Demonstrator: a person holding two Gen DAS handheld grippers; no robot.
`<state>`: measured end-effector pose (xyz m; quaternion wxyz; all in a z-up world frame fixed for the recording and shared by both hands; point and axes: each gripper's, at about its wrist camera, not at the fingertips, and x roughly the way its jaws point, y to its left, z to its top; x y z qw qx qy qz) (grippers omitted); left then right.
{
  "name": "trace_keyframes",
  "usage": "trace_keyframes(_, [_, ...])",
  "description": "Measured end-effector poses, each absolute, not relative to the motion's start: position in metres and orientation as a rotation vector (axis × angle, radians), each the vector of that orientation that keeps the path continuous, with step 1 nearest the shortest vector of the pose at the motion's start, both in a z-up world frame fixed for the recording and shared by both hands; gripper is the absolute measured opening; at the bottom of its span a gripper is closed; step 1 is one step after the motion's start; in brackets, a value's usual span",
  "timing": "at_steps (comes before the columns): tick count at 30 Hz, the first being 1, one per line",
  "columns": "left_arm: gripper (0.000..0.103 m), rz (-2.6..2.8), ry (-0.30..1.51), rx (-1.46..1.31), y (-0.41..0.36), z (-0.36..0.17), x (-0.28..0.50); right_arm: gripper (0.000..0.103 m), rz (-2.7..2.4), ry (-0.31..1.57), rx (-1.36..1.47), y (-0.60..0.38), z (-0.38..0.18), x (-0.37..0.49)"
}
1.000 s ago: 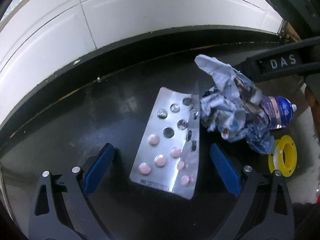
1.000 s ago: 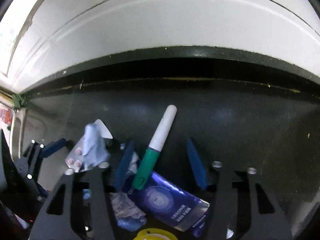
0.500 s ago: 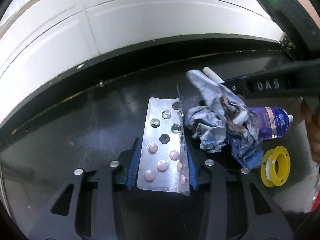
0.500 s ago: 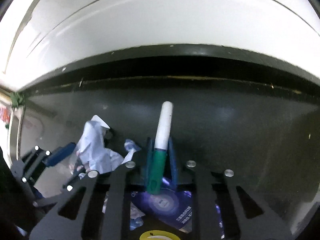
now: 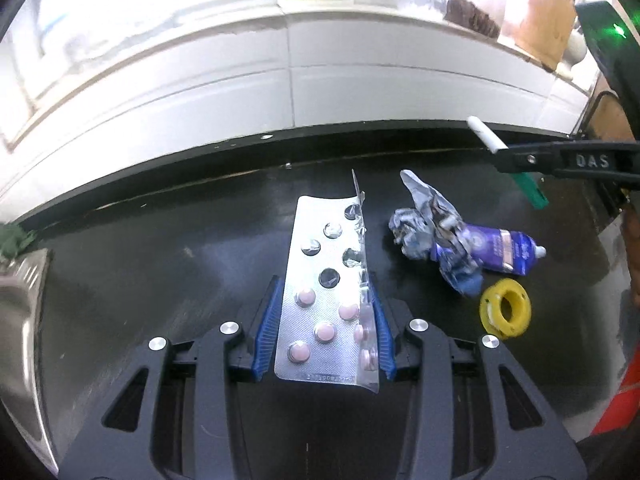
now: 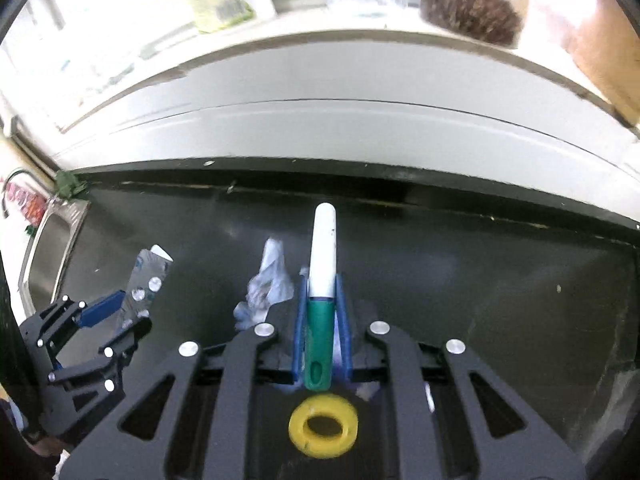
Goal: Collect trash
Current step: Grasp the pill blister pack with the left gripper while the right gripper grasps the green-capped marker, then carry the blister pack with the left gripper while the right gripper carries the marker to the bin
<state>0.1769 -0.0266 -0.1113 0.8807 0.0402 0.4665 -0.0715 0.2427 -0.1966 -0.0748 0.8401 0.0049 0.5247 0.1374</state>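
Observation:
My left gripper [image 5: 326, 316] is shut on a silver blister pack [image 5: 324, 280] with pink pills, held above the black counter [image 5: 160, 264]. My right gripper [image 6: 322, 320] is shut on a white and green marker [image 6: 323, 276], lifted off the counter; the marker also shows in the left wrist view [image 5: 486, 138]. Crumpled paper [image 5: 428, 220], a blue tube [image 5: 504, 248] and a yellow tape spool [image 5: 505, 311] lie on the counter to the right of the pack. The spool [image 6: 323, 426] sits below my right gripper.
A steel sink [image 5: 20, 312] lies at the counter's left end. A white tiled wall [image 5: 320, 92] runs behind the counter, with a ledge holding a brush [image 6: 468, 8] and other items.
Both grippers closed, the left on the blister pack and the right on the marker, then both lifted up and away from the counter.

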Motion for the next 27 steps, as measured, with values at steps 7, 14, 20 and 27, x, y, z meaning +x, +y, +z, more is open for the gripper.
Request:
trace_keyframes(7, [0.041, -0.127, 0.972, 0.034, -0.012, -0.088, 0.116, 0.015, 0.311, 1.124, -0.003, -0.206, -0.071, 0.159])
trace_keyframes(14, [0.041, -0.141, 0.984, 0.029, -0.021, -0.093, 0.072, 0.015, 0.314, 1.137, -0.006, -0.204, -0.074, 0.104])
trace_keyframes(20, [0.041, -0.14, 0.964, 0.035, -0.025, -0.087, 0.055, 0.015, 0.318, 1.107, -0.006, -0.204, -0.062, 0.093])
trace_keyframes(27, [0.041, -0.067, 0.915, -0.001, -0.003, -0.07, 0.031, 0.015, 0.42, 1.065, -0.048, -0.171, -0.043, 0.089])
